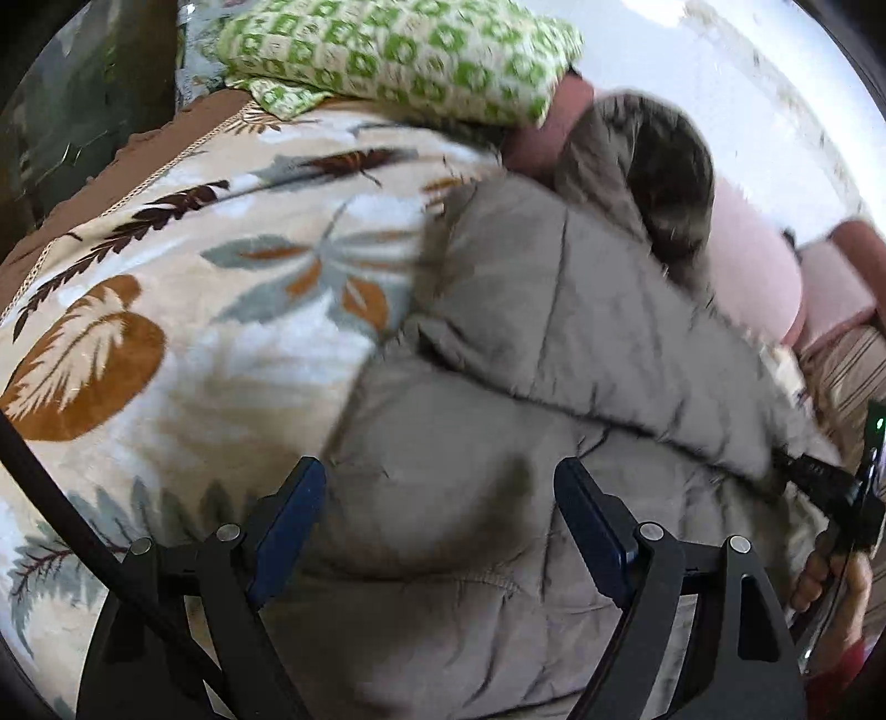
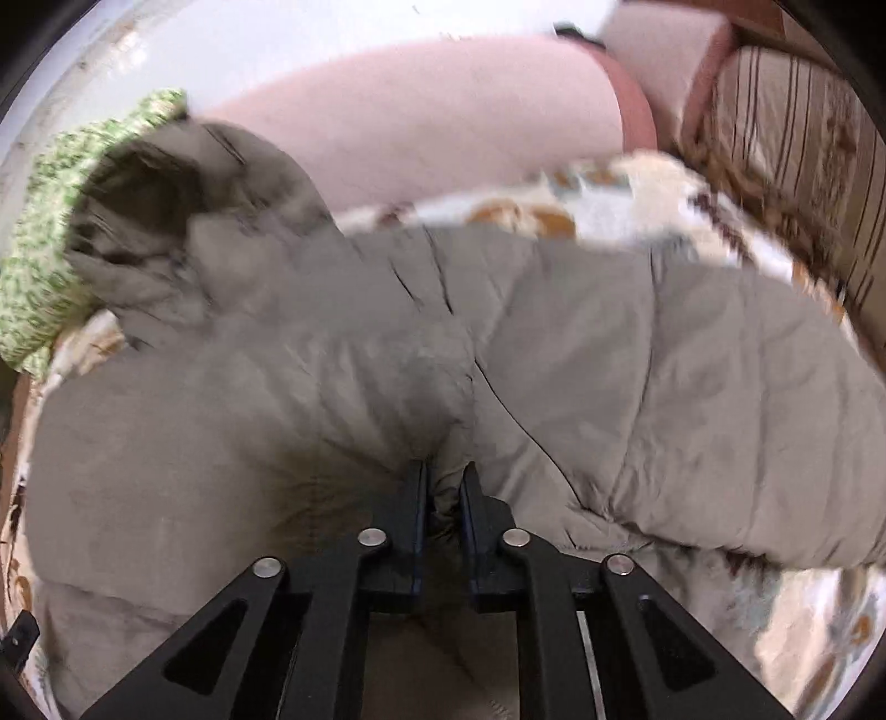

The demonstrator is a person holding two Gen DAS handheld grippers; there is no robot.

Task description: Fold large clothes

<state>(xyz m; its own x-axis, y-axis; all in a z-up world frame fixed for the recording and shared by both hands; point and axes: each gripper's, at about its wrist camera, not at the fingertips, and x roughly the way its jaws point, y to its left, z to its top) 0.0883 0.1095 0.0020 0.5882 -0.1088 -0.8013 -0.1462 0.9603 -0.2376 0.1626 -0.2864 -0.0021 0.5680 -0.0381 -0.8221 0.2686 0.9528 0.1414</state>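
A grey quilted puffer jacket (image 1: 498,343) with a fur-trimmed hood (image 1: 664,183) lies on a leaf-patterned bedspread (image 1: 166,277). My left gripper (image 1: 440,482) is open just above the jacket's lower part, with nothing between its fingers. My right gripper (image 2: 446,482) is shut on a bunched fold of the same jacket (image 2: 387,343). The hood (image 2: 149,194) shows at the upper left of the right wrist view. The right gripper and the hand holding it show at the right edge of the left wrist view (image 1: 830,493).
A green-and-white patterned pillow (image 1: 398,50) lies at the head of the bed next to pink pillows (image 1: 758,277). A striped cushion (image 2: 803,138) sits at the far right. The pale wall (image 1: 747,83) is behind. A black cable (image 1: 55,498) crosses the left view.
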